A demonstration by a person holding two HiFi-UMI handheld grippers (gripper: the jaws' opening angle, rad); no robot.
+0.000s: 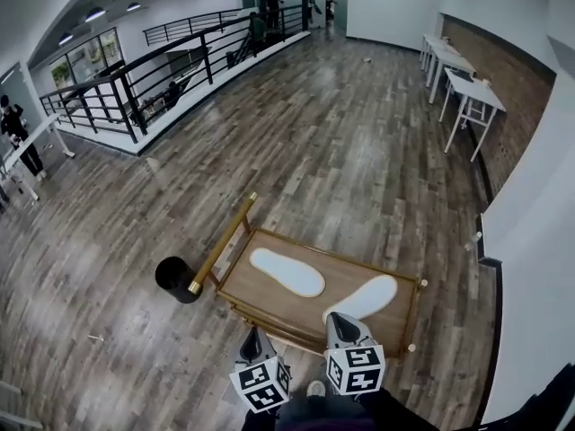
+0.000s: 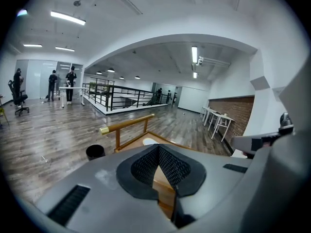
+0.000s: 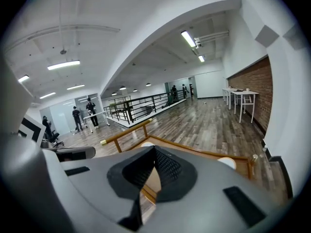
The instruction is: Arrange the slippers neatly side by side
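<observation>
Two white slippers lie flat and apart on a wooden cart (image 1: 269, 300) with a brass handle (image 1: 222, 243). The left slipper (image 1: 287, 272) points toward the far left. The right slipper (image 1: 362, 298) angles toward the far right corner. My left gripper (image 1: 254, 336) hangs at the cart's near edge, shut and empty. Beside it, my right gripper (image 1: 340, 321) is shut and empty just short of the right slipper's heel. The left gripper view shows shut jaws (image 2: 159, 147) and a slipper (image 2: 149, 140) beyond. From the right gripper (image 3: 154, 149), both slippers (image 3: 147, 144) (image 3: 227, 162) show.
A black bin (image 1: 176, 278) stands on the wood floor by the cart's handle. A white wall (image 1: 530, 268) runs close along the right. White tables (image 1: 470, 92) stand far right, a black railing (image 1: 162, 83) far left, and people (image 1: 16, 133) in the distance.
</observation>
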